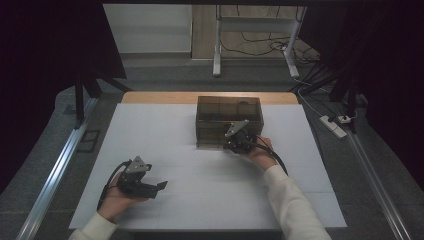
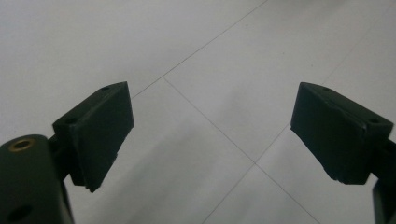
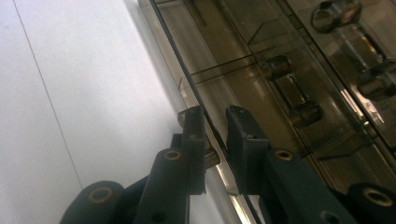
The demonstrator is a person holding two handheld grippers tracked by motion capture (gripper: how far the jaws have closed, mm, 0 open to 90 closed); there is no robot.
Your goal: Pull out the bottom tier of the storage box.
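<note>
The tinted clear box (image 1: 229, 120) sits straight ahead of your right gripper (image 1: 239, 142), at the far middle of the white surface (image 1: 165, 125). Its near wall (image 3: 205, 126) runs between that gripper's jaws: one jaw outside, one inside the box. The gap is narrow and the jaws sit close on either side of the wall edge; you can't tell if the pads actually press on it. A small tab on the box rim shows just by the outer jaw tip. Past the inner jaw the box has see-through dividers (image 3: 224, 65) making compartments, with hinge-like fittings (image 3: 292, 91) along the far side, blurred. In the high view your right hand (image 1: 260, 152) is at the box's near right corner, the grey plate on top of the gripper tilted up against the box front.

Your left gripper (image 1: 145, 185) is well apart from the box, off to the near left of the surface, resting in your left hand (image 1: 117, 197). Its jaws stand wide apart with nothing between them; bare white surface with thin seam lines (image 2: 210, 121) shows under them. White sleeves (image 1: 292, 200) come in from the bottom edge. A cable trails back from each gripper.
</note>
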